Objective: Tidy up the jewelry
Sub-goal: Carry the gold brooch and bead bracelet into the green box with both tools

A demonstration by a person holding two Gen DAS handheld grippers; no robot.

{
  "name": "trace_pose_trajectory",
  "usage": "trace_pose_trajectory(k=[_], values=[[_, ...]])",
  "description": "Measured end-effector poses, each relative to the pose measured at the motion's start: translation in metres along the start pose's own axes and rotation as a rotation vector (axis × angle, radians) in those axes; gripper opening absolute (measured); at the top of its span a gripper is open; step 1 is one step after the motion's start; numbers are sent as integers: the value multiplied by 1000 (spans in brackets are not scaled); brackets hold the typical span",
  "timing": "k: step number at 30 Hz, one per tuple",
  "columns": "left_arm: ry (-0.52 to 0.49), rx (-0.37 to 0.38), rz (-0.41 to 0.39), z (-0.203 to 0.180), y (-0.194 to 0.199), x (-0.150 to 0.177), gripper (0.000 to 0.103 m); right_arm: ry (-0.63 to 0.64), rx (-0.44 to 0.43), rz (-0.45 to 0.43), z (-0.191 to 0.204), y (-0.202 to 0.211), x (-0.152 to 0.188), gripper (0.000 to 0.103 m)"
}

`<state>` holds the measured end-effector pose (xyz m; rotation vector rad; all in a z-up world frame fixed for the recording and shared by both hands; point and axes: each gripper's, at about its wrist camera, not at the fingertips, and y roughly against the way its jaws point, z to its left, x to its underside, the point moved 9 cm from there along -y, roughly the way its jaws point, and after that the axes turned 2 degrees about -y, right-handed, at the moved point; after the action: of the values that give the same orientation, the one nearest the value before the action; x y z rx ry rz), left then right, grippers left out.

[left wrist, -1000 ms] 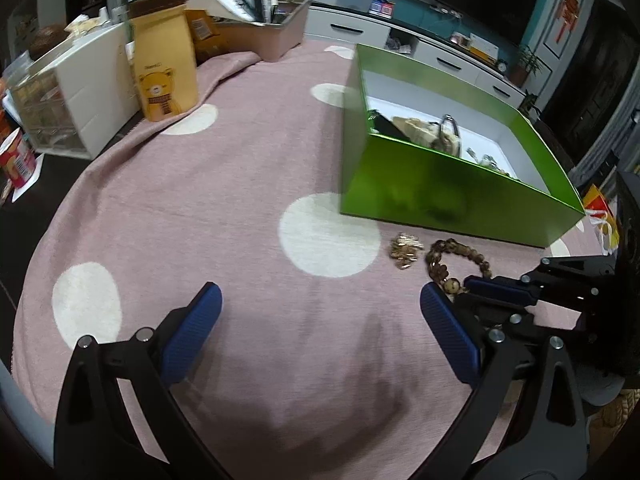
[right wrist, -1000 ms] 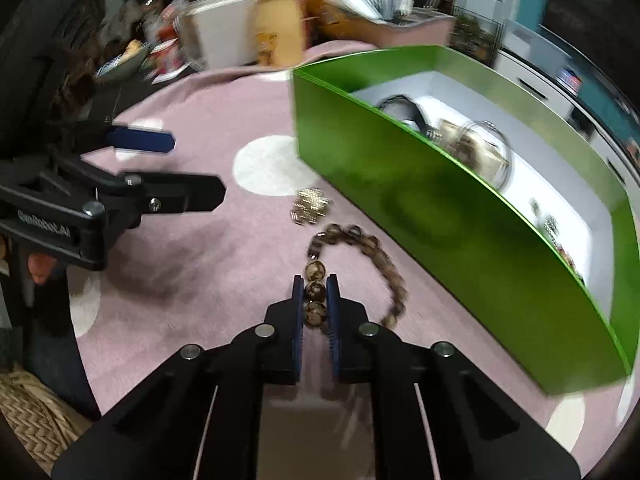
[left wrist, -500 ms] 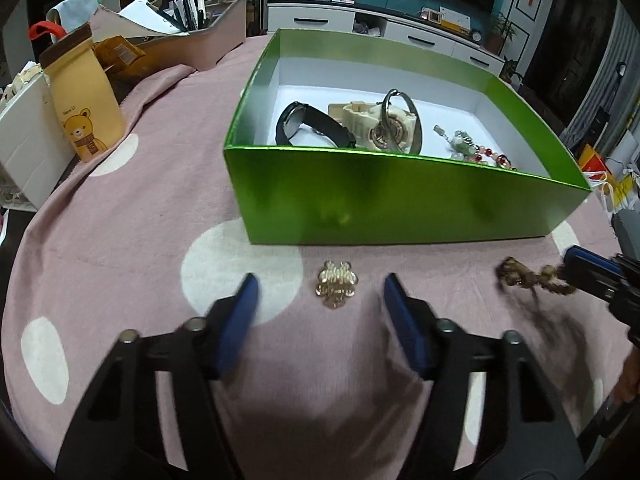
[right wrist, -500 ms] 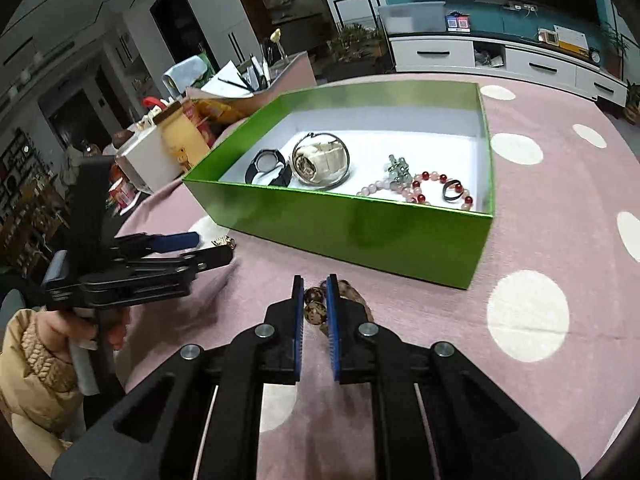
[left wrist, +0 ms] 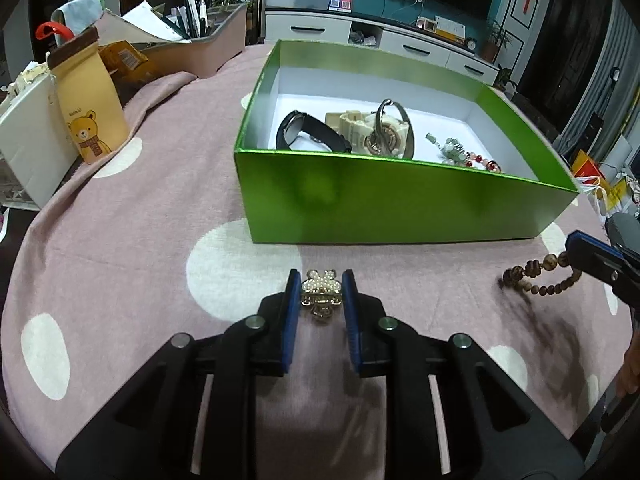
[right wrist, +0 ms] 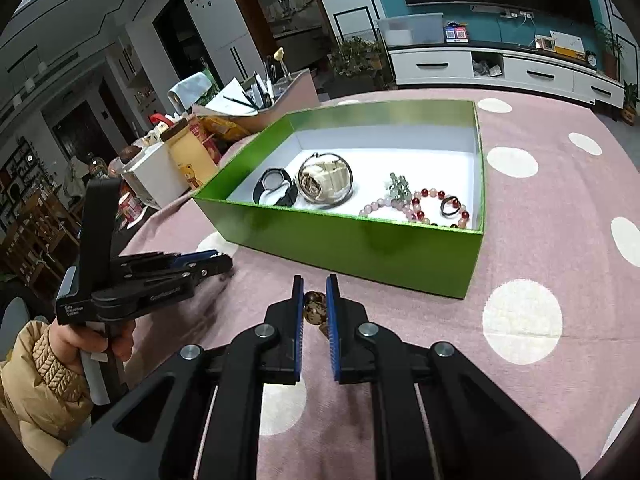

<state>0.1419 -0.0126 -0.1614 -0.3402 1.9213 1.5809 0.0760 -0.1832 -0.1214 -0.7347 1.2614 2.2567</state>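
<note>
A green box (left wrist: 400, 200) with a white floor holds a black watch (left wrist: 310, 132), a cream watch (left wrist: 360, 124), a metal bangle (left wrist: 394, 128) and a pink-red bead string (right wrist: 416, 206). My left gripper (left wrist: 321, 294) is shut on a gold pearl brooch (left wrist: 322, 292) in front of the box on the pink cloth. My right gripper (right wrist: 316, 304) is shut on a brown bead bracelet (right wrist: 314, 310), held above the cloth; the bracelet also shows hanging at the right in the left wrist view (left wrist: 540, 276). The left gripper shows at left in the right wrist view (right wrist: 216, 266).
A yellow bear pouch (left wrist: 90, 108), a white box (left wrist: 28, 140) and a beige organiser with pens (left wrist: 200, 48) stand at the back left. The pink polka-dot cloth (left wrist: 120, 240) covers the round table. A white TV cabinet (right wrist: 500, 72) is behind.
My left gripper has closed its jaws around the brooch. My right gripper has lifted higher with the bracelet and the box now looks farther below it.
</note>
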Motion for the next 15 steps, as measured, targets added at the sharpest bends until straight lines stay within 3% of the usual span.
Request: trace_pose_trajectory(k=[7,15], values=[[-1,22,-39,-1,27,-6,20,1,-5,-52,7,19,-16,11],[-16,37,-98,-5,56,-35,21,17,-6,-116,16,39,-41,11]])
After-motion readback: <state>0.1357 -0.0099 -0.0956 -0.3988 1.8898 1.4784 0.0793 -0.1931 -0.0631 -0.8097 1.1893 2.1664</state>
